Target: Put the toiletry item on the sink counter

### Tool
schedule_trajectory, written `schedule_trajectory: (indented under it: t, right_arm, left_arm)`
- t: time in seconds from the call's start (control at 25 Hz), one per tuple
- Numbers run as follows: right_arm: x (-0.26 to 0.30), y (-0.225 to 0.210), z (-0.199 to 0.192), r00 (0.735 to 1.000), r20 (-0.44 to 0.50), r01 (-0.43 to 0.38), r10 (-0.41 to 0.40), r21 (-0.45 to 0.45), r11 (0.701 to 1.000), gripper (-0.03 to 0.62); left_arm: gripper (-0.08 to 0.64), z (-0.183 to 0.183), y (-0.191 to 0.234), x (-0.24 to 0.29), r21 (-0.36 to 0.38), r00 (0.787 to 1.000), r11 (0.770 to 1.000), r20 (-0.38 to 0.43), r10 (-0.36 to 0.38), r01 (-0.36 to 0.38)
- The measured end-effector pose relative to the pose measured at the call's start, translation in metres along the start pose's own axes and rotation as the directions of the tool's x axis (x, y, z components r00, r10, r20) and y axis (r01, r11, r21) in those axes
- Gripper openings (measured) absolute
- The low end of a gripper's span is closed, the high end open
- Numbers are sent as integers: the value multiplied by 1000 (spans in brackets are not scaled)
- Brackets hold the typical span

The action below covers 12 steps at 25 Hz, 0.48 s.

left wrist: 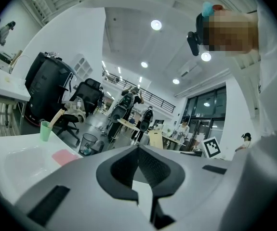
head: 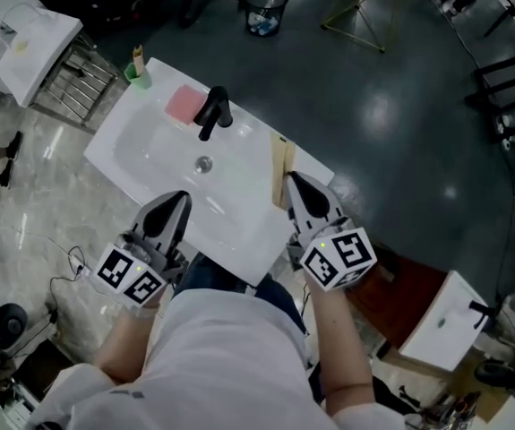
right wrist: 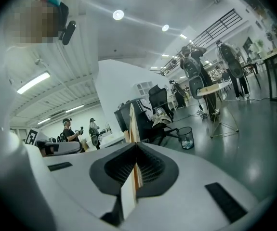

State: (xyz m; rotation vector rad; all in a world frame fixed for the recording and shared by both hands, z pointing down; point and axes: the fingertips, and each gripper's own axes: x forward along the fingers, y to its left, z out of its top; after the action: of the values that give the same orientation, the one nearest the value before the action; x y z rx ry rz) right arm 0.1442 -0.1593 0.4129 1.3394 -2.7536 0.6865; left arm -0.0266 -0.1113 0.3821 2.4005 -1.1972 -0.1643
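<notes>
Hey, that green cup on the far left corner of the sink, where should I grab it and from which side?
I'd grip the green cup across its round wall, below the rim, since the stick in it pokes out the top. Come from the near left side: the pink bar sits to its right. Use the left gripper, whose jaws are together and empty.

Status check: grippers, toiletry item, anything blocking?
Left gripper shut, empty. Right gripper shut on flat wooden toiletry item, over right edge of sink counter. Faucet, pink pad, green cup far side, clear of it.
</notes>
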Motion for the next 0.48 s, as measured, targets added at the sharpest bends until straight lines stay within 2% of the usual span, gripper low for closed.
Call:
schedule_trajectory:
  t: [0.48]
  right_arm:
    - [58,-45,-33,982,-180,37,-57,-112,993,20]
  left_arm:
    - [17,-23,34,25,-69,999,998,-35,-1,-1]
